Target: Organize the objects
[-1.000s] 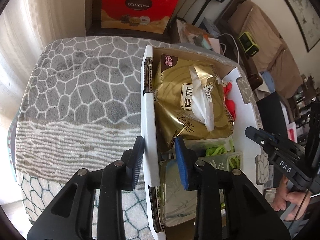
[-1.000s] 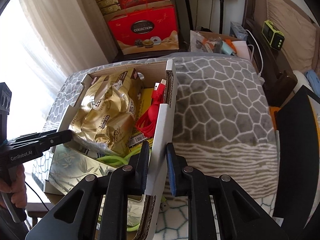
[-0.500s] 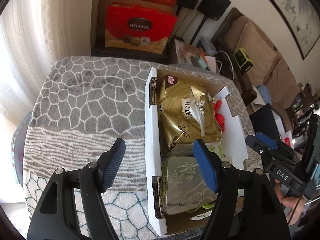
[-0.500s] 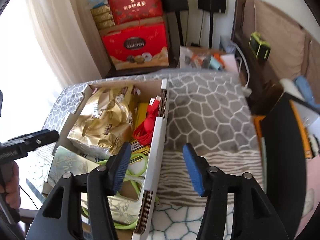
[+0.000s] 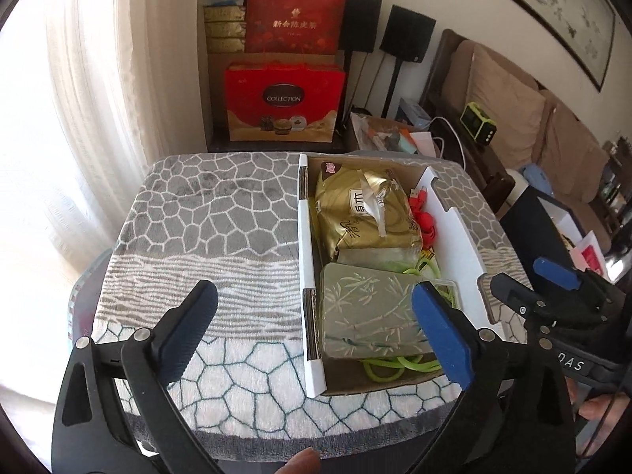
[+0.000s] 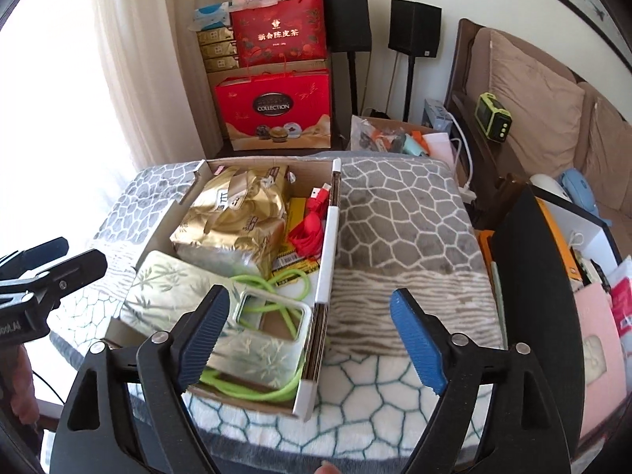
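A white cardboard box point(image 5: 304, 237) point(image 6: 330, 245) sits on a grey patterned blanket point(image 5: 213, 213) point(image 6: 399, 213). It holds a gold bag point(image 5: 363, 213) point(image 6: 233, 213), a bamboo-print tin point(image 5: 363, 316) point(image 6: 166, 288), a red cable point(image 5: 424, 223) point(image 6: 312, 225), a green cord point(image 5: 387, 369) point(image 6: 256, 389) and a clear phone case point(image 6: 272, 316). My left gripper point(image 5: 316, 331) is open and empty, held back above the box's near left wall. My right gripper point(image 6: 310, 335) is open and empty above the near right wall.
Red gift boxes point(image 5: 282, 102) point(image 6: 274, 106) and two black speakers point(image 5: 407, 39) stand behind the blanket. A cluttered side table point(image 6: 395, 138) and a brown sofa point(image 6: 529, 110) with a green device point(image 6: 493, 118) are at the right. A bright curtain point(image 5: 98, 79) hangs at the left.
Both grippers let go of the box's side walls, opened wide and pulled back and up. The box stays on the blanket.
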A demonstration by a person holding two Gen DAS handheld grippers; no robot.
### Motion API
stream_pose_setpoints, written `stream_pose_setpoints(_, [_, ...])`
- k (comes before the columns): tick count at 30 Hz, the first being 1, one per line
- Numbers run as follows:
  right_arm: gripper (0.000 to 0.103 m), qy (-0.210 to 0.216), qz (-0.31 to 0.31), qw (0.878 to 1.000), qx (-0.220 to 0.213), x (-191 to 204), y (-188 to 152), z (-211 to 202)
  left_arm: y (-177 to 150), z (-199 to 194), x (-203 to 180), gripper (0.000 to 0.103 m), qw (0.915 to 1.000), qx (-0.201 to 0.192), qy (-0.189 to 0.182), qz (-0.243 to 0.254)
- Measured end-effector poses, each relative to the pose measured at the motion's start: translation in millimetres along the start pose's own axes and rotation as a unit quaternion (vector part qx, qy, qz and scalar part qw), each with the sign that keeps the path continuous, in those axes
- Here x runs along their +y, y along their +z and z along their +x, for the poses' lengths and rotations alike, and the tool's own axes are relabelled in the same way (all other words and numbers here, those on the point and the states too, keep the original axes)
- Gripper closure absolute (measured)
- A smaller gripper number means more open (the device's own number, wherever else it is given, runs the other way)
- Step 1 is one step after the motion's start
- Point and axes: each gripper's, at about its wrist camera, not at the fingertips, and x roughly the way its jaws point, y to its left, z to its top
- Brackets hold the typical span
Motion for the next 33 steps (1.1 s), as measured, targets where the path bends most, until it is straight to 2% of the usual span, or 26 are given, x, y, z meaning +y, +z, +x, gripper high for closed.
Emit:
stream_pose_setpoints(4, [0.013, 0.001, 0.008, 1.0, -0.003, -1, -8, -7, -8, -10, -5, 0.0, 0.9998, -0.012, 0.016, 0.006])
stream_pose_setpoints(8, [0.001, -0.01, 0.009, 1.0, -0.016, 0, -16, -18, -17, -17, -5, 0.0, 0.9995, -0.015, 0.027, -0.001])
stream_pose_setpoints(16, [0.001, -0.018, 0.007, 1.0, -0.025, 5, -32, -34, -37, -19, -5, 0.0, 0.9988, -0.004, 0.049, -0.003])
stream_pose_setpoints(33, [0.001, -0.022, 0.025, 0.999, -0.014, 4, -46, -32, -46, -19, -7, 0.0, 0.9987, -0.006, 0.051, 0.003])
